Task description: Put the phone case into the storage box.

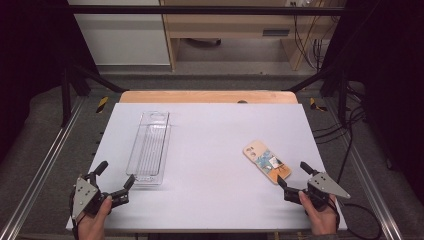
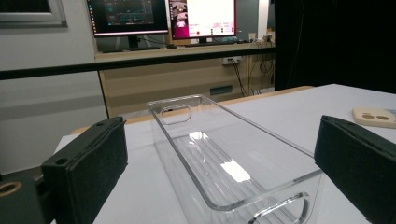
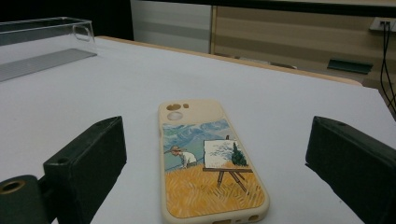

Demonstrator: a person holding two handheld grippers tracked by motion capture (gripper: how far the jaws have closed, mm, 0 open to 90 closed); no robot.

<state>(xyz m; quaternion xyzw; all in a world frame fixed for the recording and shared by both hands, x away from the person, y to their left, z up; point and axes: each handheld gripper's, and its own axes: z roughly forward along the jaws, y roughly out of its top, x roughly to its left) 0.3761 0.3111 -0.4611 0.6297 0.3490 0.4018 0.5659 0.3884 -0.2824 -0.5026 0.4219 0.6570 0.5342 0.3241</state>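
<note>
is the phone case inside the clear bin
No, the phone case lies flat on the white table, well apart from the empty clear bin.

Cream phone case, painted wheatfield print

the high view looks forward and down from above the person's side, taking in the whole white table and the floor and desk beyond. the left gripper view sits low at the table's near left, close behind the clear bin, facing along it toward the monitors. the right gripper view sits low and close behind the phone case. both gripper views share the bin and the case.
</note>
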